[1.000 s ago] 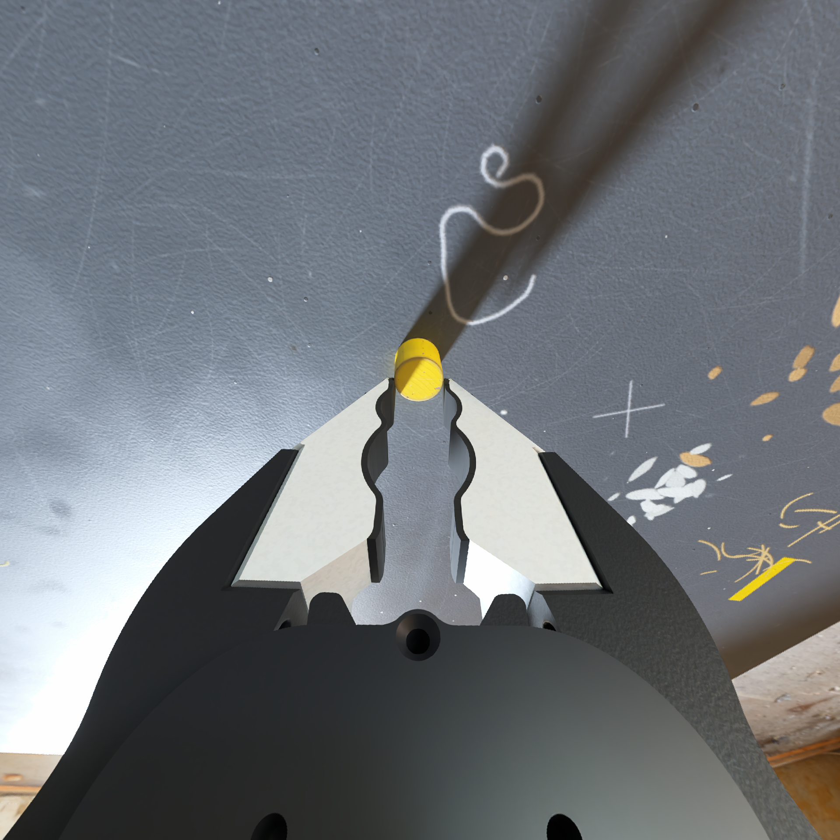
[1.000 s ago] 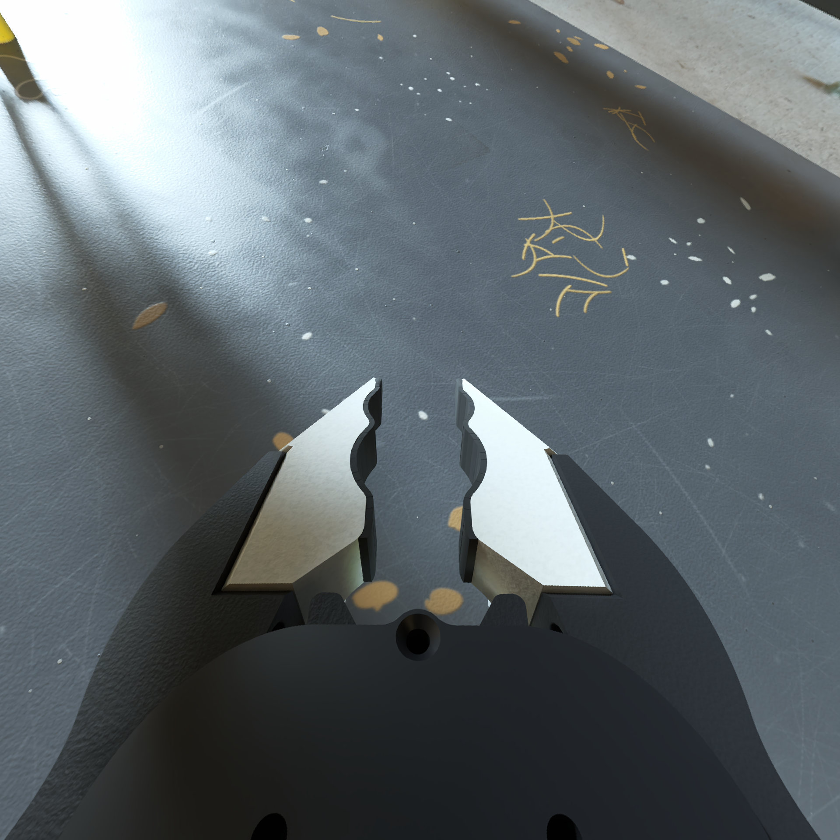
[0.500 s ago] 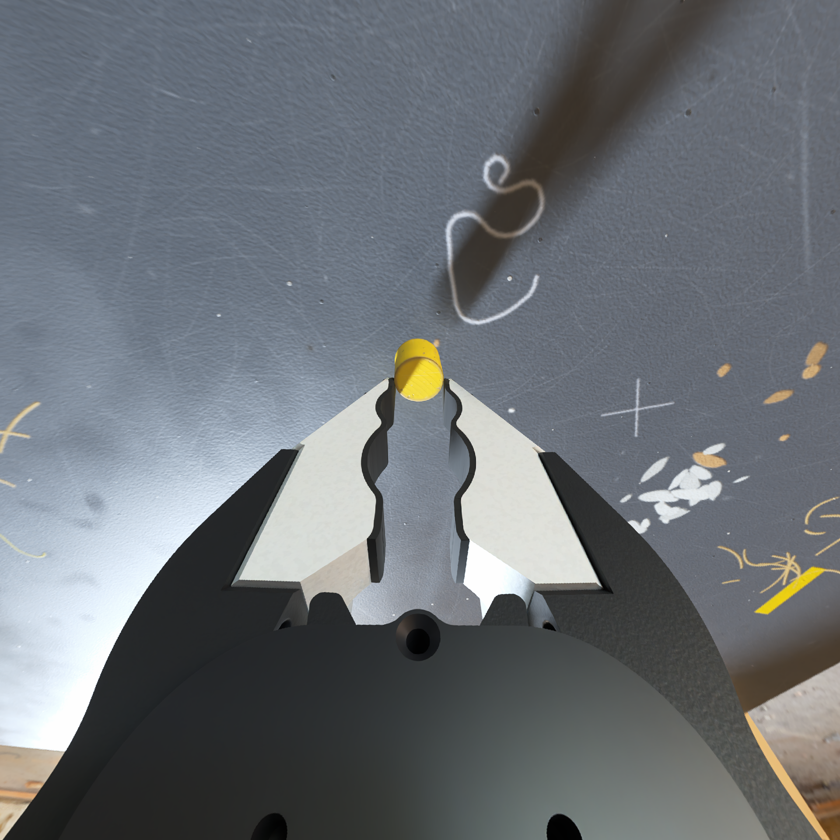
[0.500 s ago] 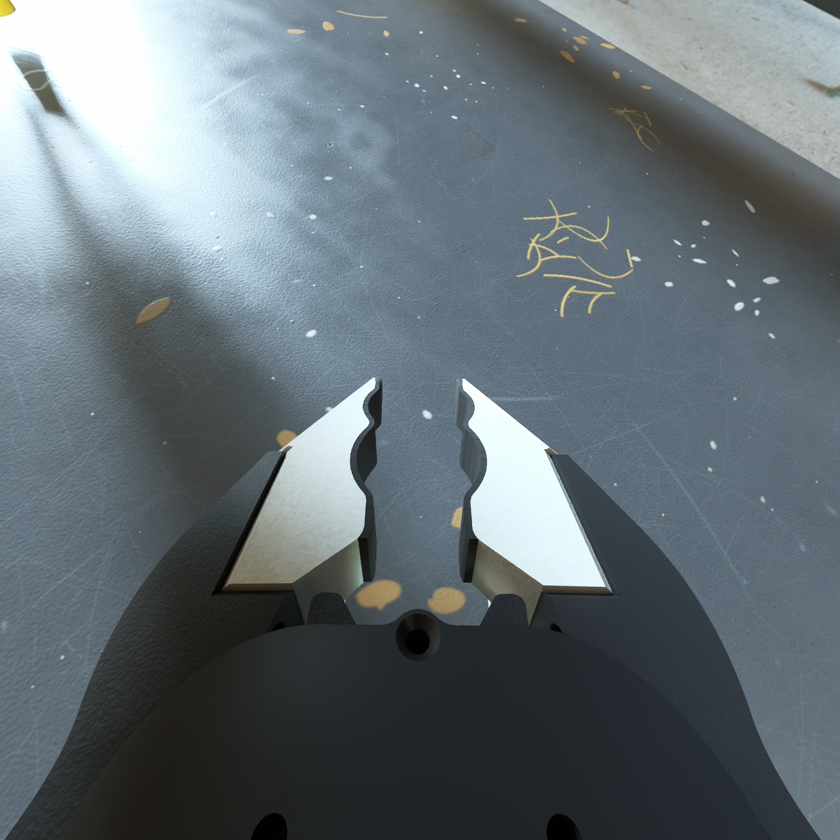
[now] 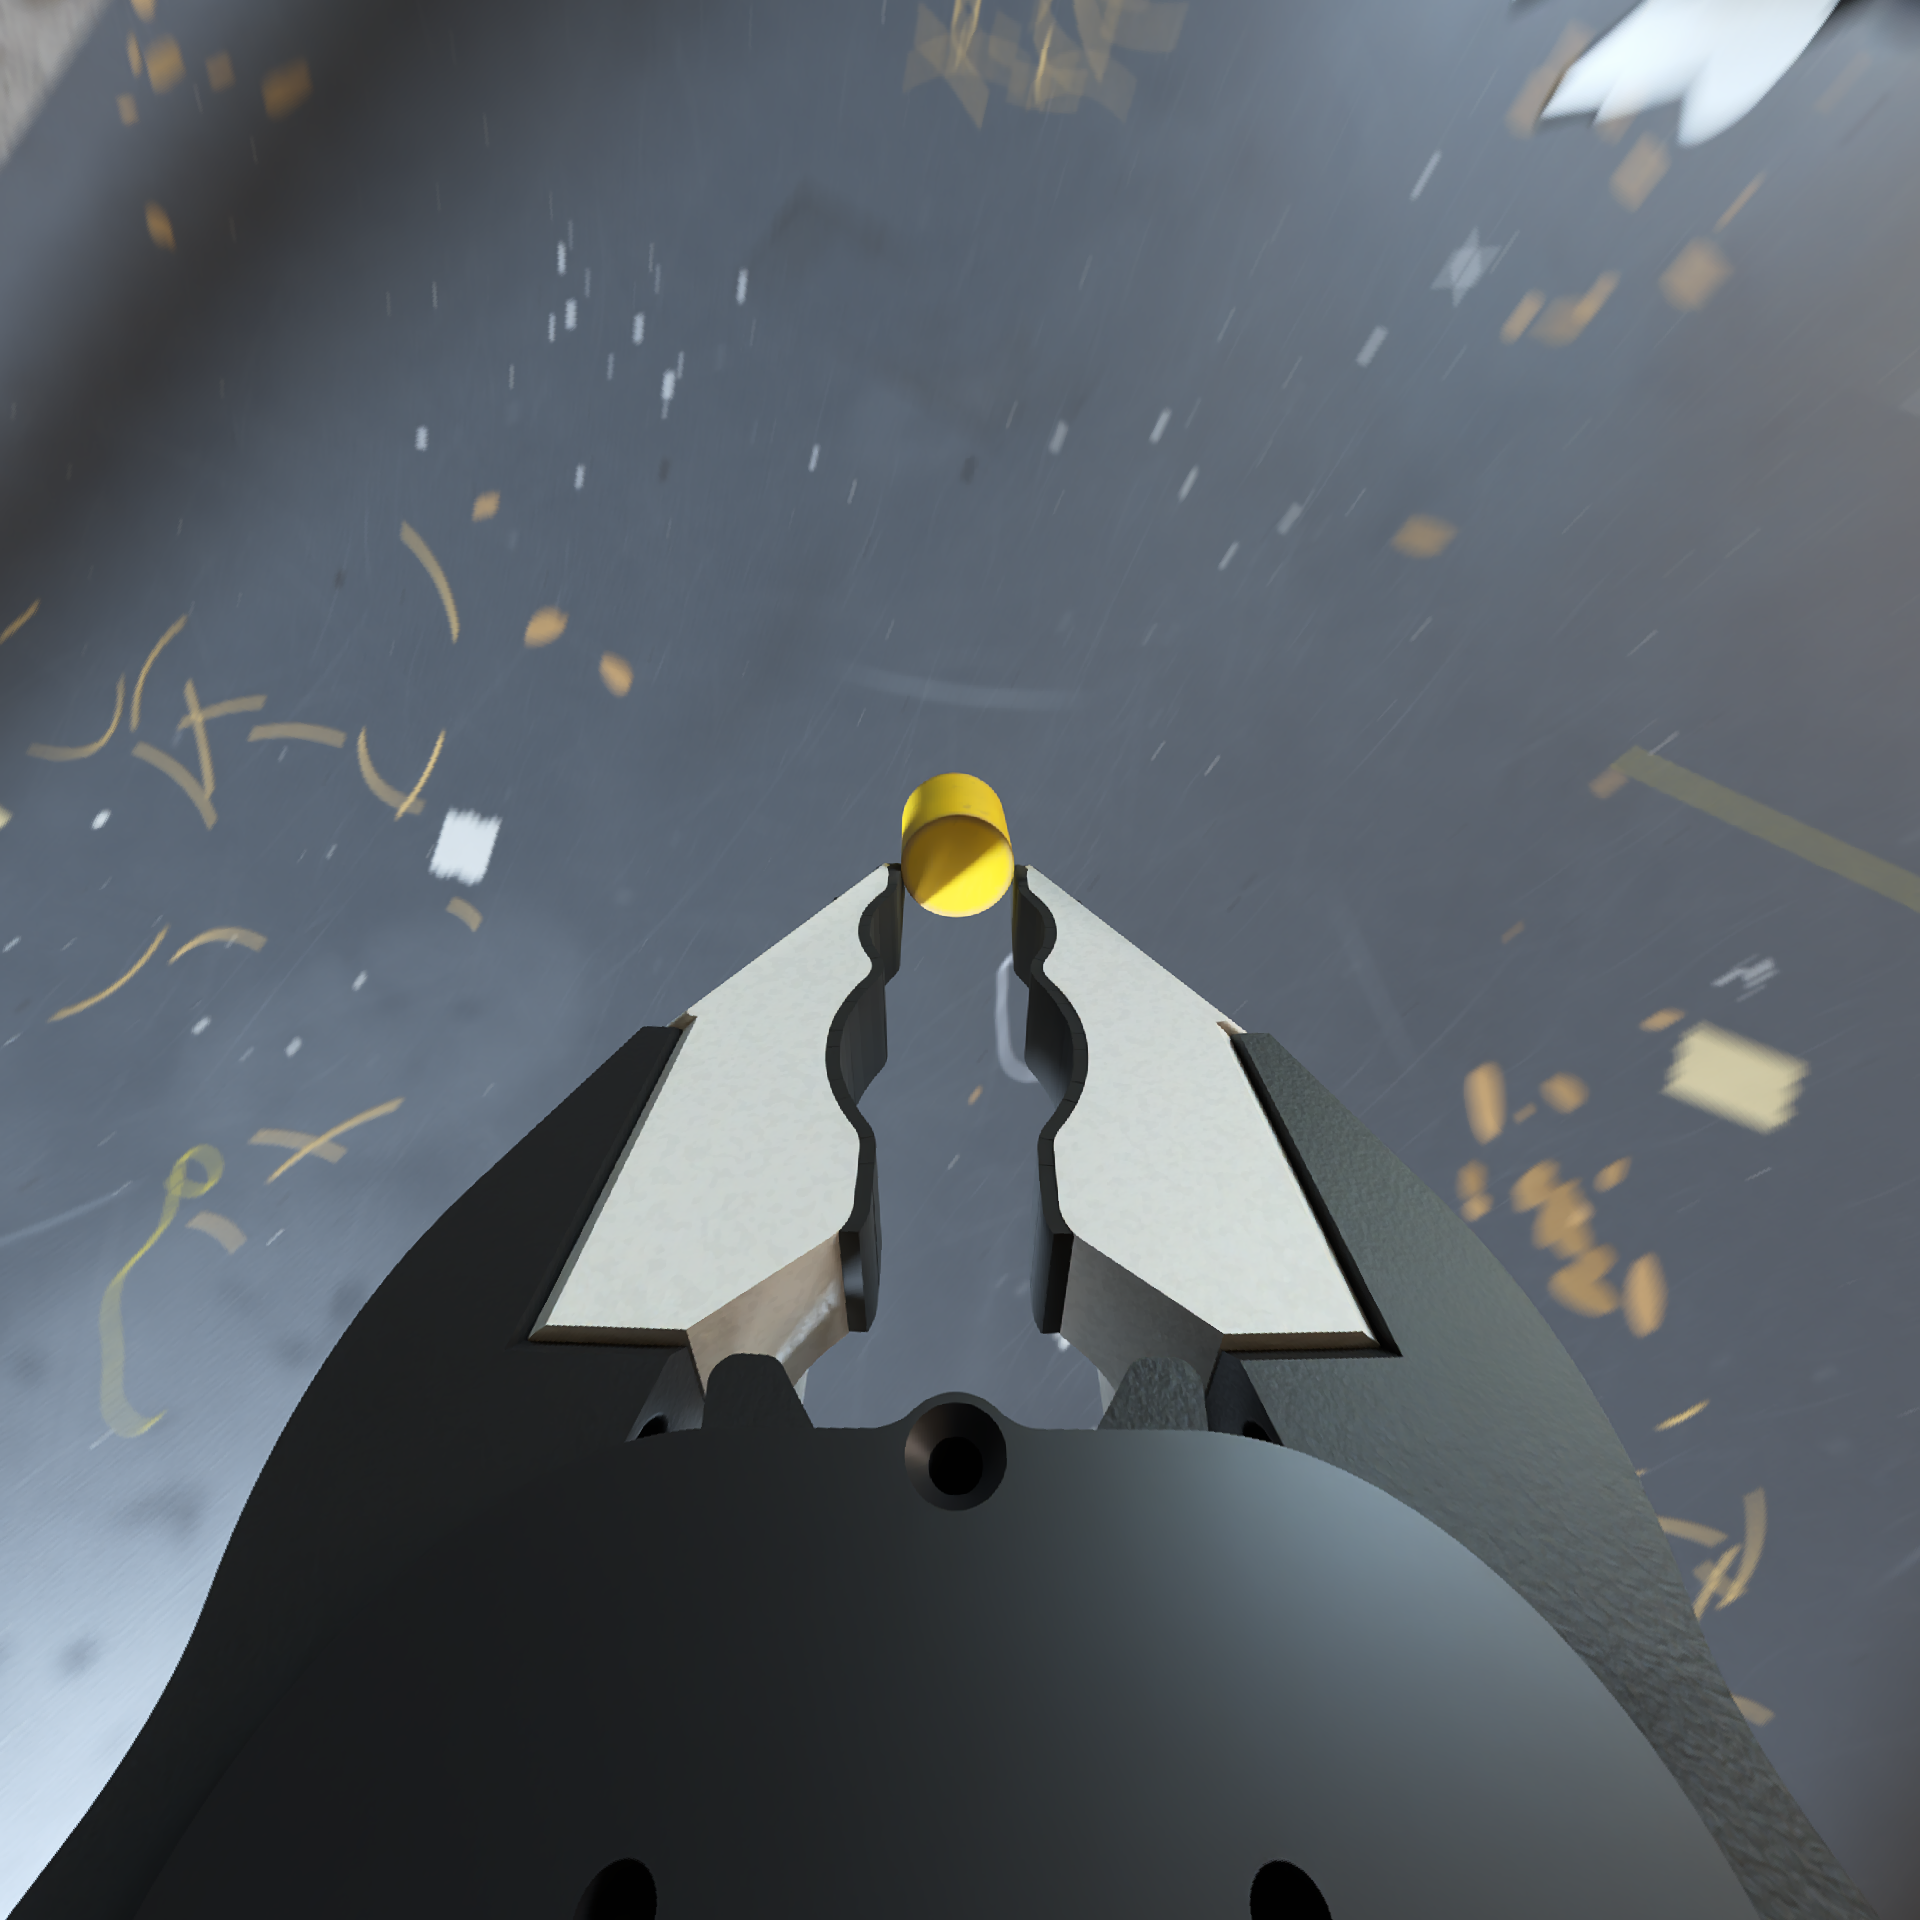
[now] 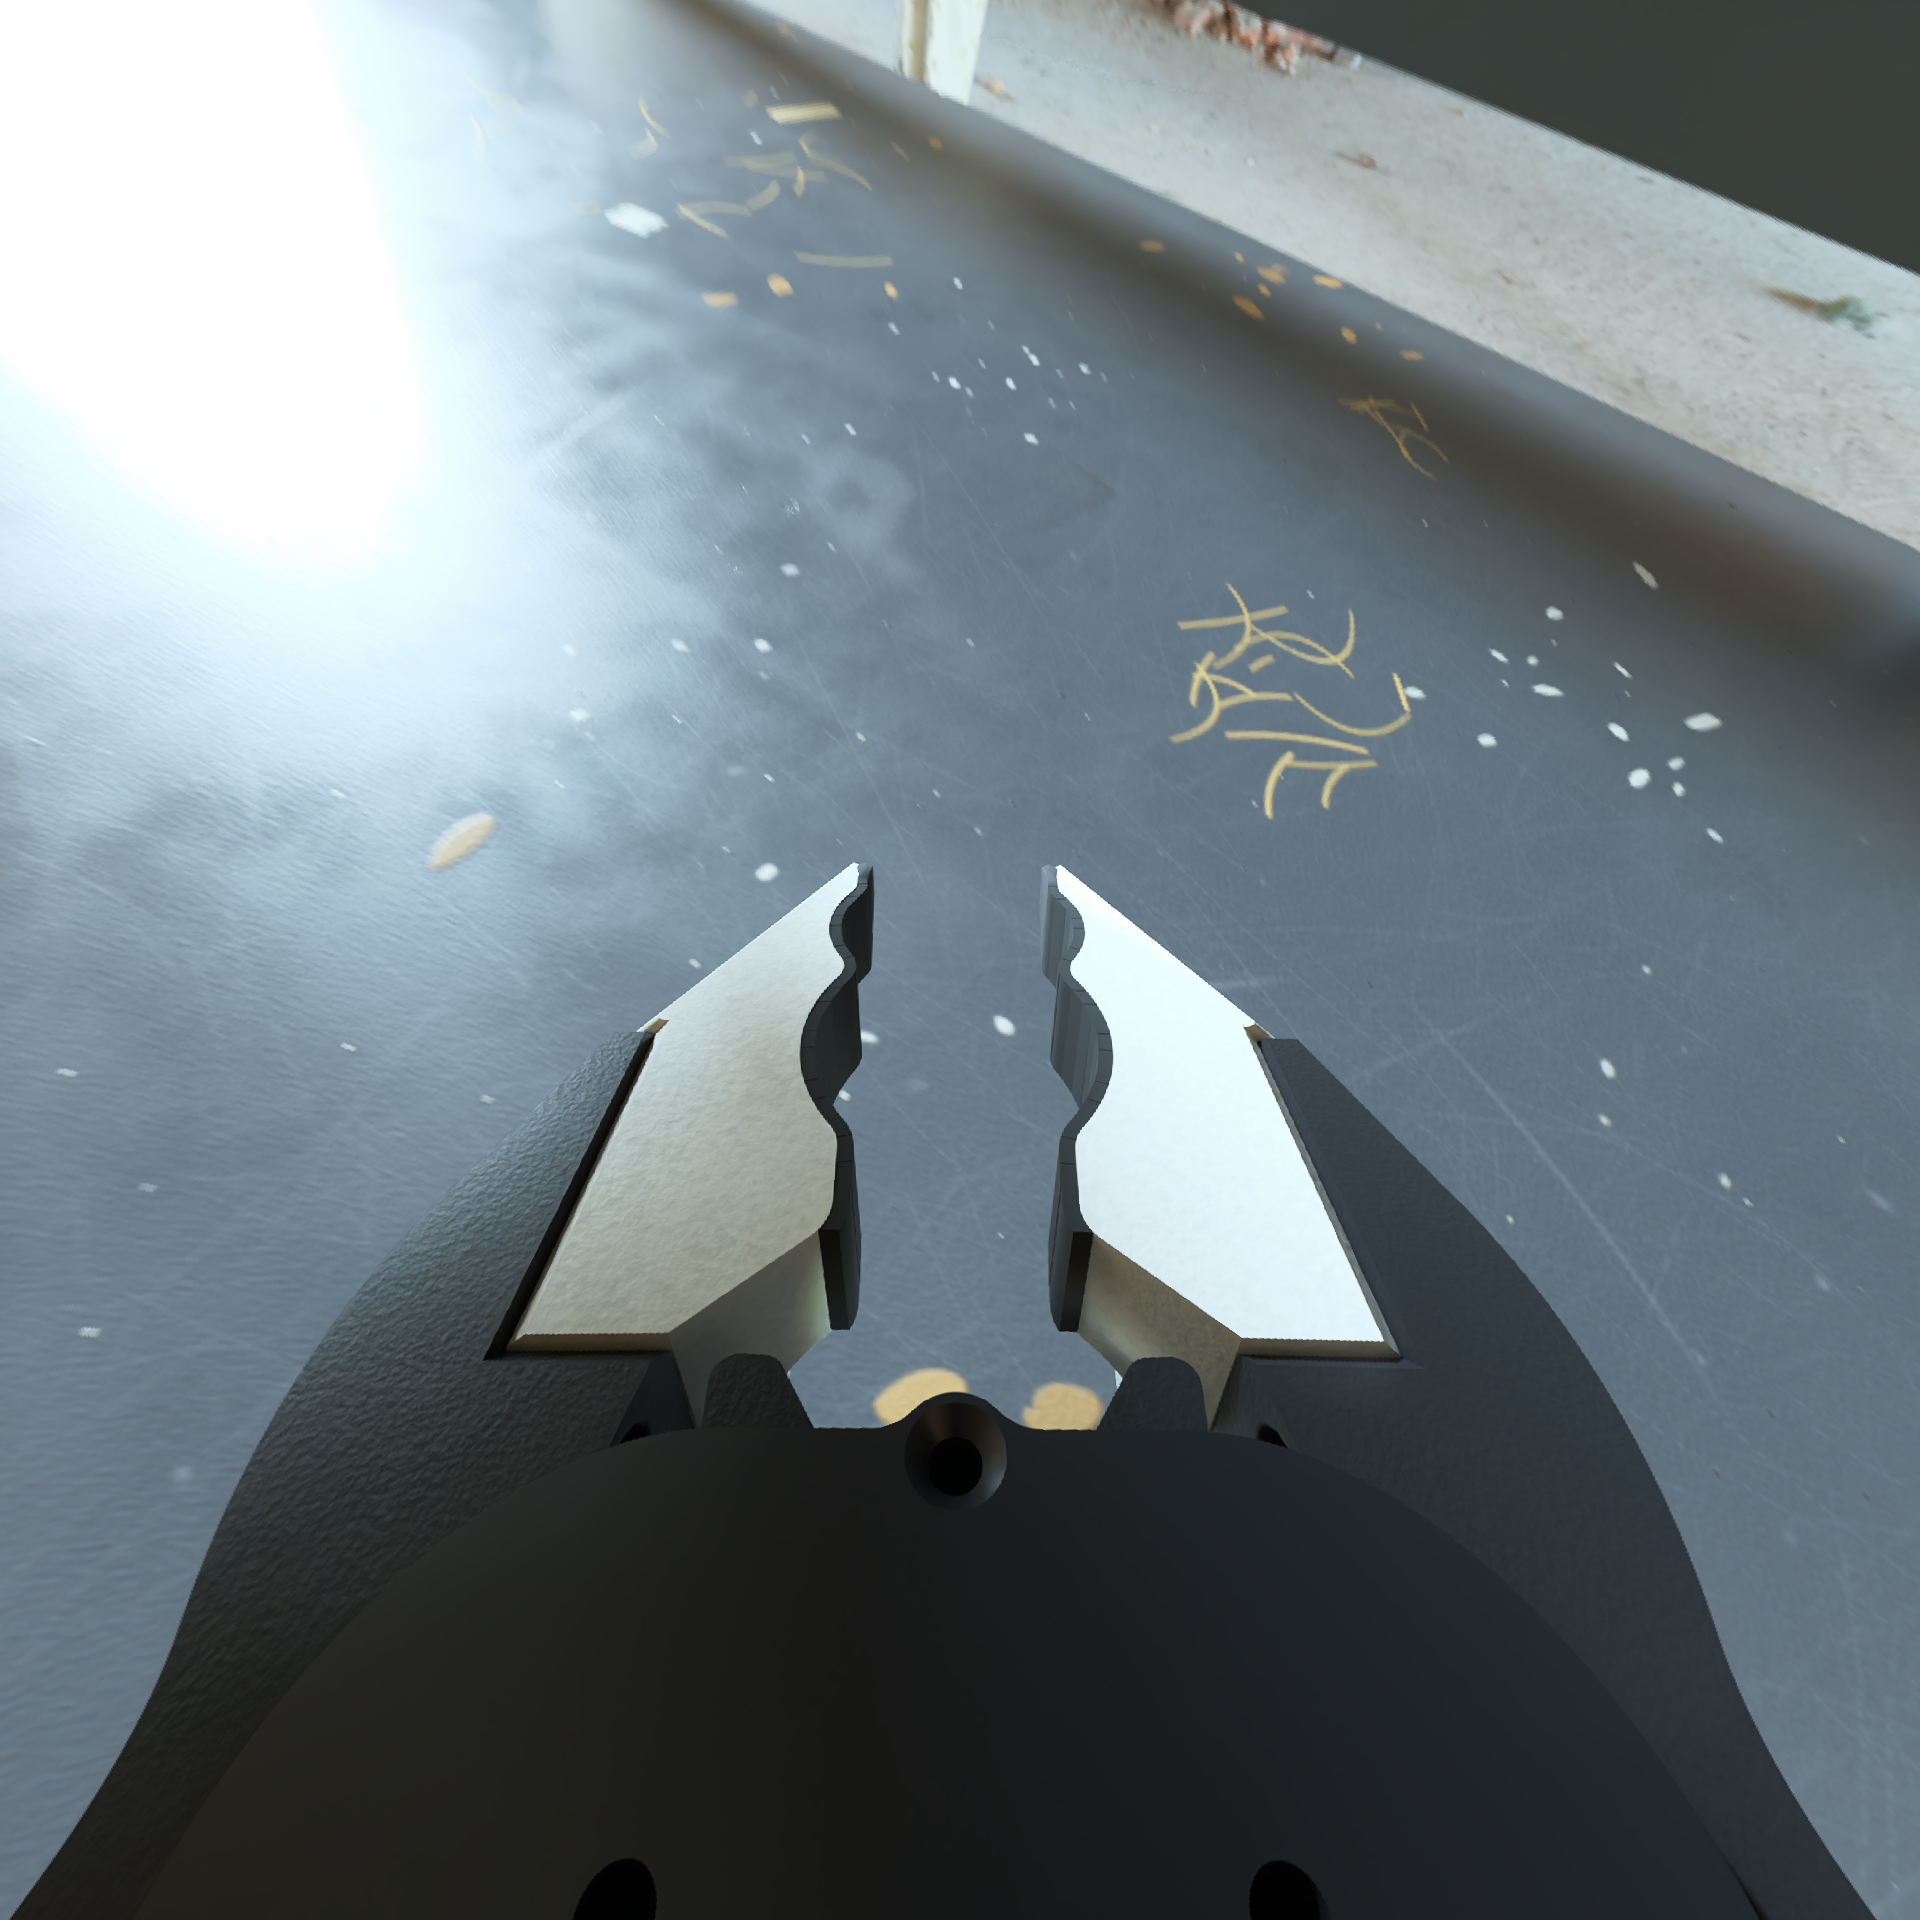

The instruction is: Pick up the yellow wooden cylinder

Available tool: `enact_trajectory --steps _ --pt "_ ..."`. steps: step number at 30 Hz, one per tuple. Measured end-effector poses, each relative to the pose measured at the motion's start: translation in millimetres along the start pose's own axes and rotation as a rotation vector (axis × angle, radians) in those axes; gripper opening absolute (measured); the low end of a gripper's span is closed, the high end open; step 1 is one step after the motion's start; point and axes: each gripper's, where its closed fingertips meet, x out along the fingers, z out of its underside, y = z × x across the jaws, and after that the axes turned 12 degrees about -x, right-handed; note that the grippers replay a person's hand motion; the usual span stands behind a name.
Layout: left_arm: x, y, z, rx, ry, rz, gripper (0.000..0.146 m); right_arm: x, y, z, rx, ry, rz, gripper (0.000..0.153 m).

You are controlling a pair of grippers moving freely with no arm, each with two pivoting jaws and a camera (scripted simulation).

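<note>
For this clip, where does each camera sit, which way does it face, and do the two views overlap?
Left wrist view: on the left tongs, looking along the fingers at the dark marked tabletop; the yellow wooden cylinder is pinched at the tips.
Right wrist view: on the right tongs, looking low across the tabletop to its far edge; fingers apart, nothing between.
Shared: only the tabletop; neither view shows the other tongs.

Both the left gripper [image 5: 955, 883] and the right gripper [image 6: 957, 883] have a rounded matte black body with a finely textured shell. Each carries two pale grey, wedge-shaped fingers [image 5: 748, 1132] whose dark inner edges are cut in wavy scallops. A round recessed screw hole [image 6: 954, 1463] sits centred at the base of the fingers, and two more dark holes show low on the housing.
</note>
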Motion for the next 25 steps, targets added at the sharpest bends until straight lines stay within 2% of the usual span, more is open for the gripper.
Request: enact_trajectory --steps 3,6,9,13,18,25 --pt "-16 30 -35 -0.071 0.173 0.14 0.02 -5 -12 -27 0.027 0.078 -0.037 0.034" --pt "-27 67 -67 -0.11 0.324 0.273 0.02 -13 -36 -71 0.041 0.177 -0.11 0.034" --pt "-24 93 -91 -0.169 0.411 0.325 0.02 -24 -59 -120 0.035 0.267 -0.147 0.036" --pt "-7 127 -104 -0.234 0.447 0.394 0.02 -34 -73 -166 0.035 0.35 -0.095 0.037" --pt "18 165 -104 -0.224 0.443 0.394 0.02 -33 -87 -183 0.083 0.356 -0.102 0.04" --pt "34 198 -104 -0.216 0.454 0.429 0.02 -24 -95 -173 0.099 0.29 -0.058 0.04"
